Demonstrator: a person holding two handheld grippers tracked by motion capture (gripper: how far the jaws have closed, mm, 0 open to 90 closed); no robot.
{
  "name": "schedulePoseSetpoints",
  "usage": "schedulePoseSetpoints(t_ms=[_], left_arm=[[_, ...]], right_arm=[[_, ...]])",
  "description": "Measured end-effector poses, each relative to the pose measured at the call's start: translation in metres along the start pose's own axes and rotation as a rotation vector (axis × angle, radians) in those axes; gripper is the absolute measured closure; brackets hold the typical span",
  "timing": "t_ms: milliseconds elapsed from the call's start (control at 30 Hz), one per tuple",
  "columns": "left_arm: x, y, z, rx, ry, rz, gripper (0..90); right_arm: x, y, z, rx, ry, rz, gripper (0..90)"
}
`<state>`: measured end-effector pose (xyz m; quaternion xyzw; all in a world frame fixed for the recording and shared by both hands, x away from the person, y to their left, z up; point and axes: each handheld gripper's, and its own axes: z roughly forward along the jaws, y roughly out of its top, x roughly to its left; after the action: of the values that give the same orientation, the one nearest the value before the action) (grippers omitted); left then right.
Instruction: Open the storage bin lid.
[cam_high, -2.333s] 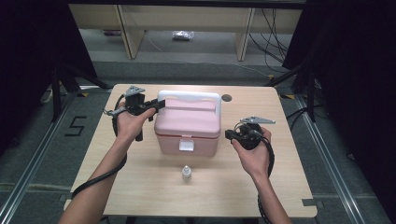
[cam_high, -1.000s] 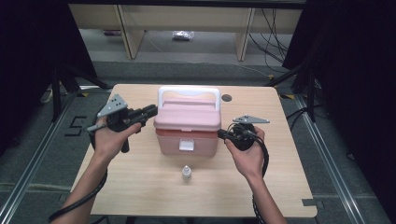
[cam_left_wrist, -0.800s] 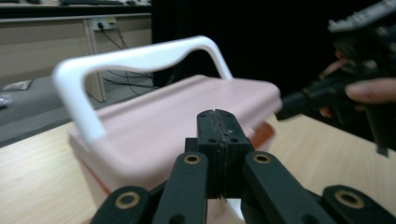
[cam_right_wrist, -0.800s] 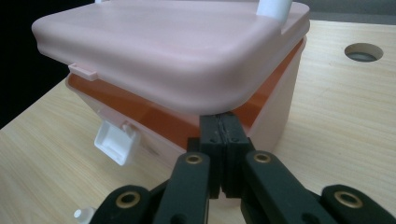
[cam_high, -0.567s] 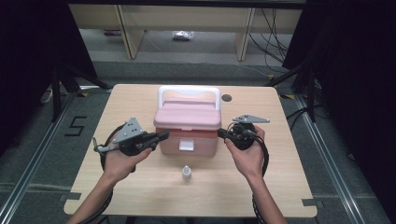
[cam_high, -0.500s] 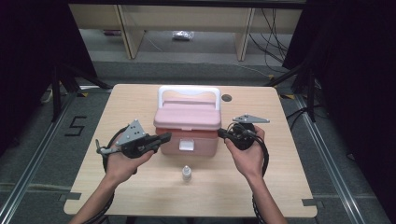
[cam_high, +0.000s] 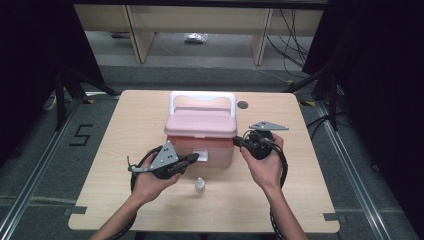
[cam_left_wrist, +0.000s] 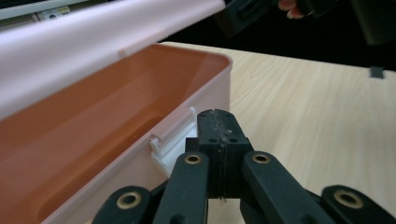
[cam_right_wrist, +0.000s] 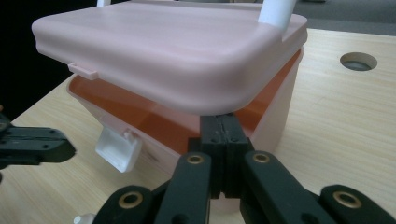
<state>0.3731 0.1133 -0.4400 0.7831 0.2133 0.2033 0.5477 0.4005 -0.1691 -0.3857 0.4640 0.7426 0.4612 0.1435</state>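
On table (cam_high: 310, 200), box (cam_high: 200, 145) sits between both closed jaws.

The left tongs (cam_left_wrist: 218, 135), their black jaws pressed together, sit just beside the white latch (cam_left_wrist: 170, 140) of a pale pink plastic box (cam_left_wrist: 140, 154). Its lid (cam_left_wrist: 93, 42) stands ajar above them; the light wooden bench (cam_left_wrist: 317, 116) stretches beyond.

Left hand-held gripper (cam_high: 192, 159) and right hand-held gripper (cam_high: 237, 141) point inward (jaws of both 2 closed).
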Motion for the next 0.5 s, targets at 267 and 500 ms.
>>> schedulePoseSetpoints(t_ms=[267, 500], left_arm=[[0.005, -0.004, 0.017, 0.022, 0.008, 0.026, 89.5], [0.007, -0.012, 0.024, 0.034, 0.019, 0.029, 89.5]], right_arm=[[0.002, 0.001, 0.000, -0.001, 0.005, 0.004, 90.0], [0.002, 0.002, 0.000, 0.001, 0.008, 0.001, 90.0]])
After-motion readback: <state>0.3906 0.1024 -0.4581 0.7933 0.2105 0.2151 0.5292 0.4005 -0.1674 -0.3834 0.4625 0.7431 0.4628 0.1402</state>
